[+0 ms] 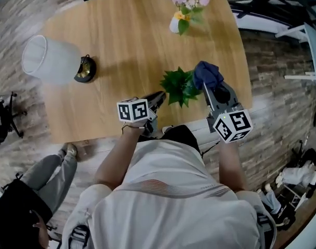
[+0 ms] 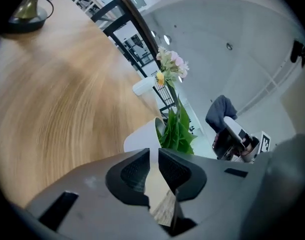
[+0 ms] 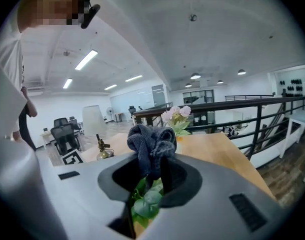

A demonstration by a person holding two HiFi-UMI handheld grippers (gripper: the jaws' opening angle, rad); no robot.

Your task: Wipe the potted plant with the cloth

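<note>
Desk [image 1: 121,35]: light wood, oval. The potted plant [image 1: 180,85], green leaves in a white pot, stood near the desk's near edge, between the two grippers.

Right gripper [image 3: 153,176]: jaws closed on a dark blue cloth [image 3: 152,144]. The cloth was pinched between the pads, and its bunched bulk stood out above and beyond the jaw tips. In the head view the cloth sat at the right side of the foliage, at or over the outer leaves; contact could not be confirmed. In the right gripper view, green leaves showed low in the gap between the jaws, under the cloth.

Left gripper [image 2: 153,159]: jaws barely apart, with only a thin slit between the pads and nothing in it. It was tilted to one side and pointed at the plant from the left. The white pot showed just beyond the jaw tips. Whether the tips touched the pot could not be told.

Also on the desk:
- A vase of pink flowers [image 1: 186,1] stood at the far edge, well apart from the plant.
- A lamp with a white shade [image 1: 46,58] and a brass base lay on its side at the left end.

A second person's leg [image 1: 57,173] in grey trousers was on the floor at lower left.
</note>
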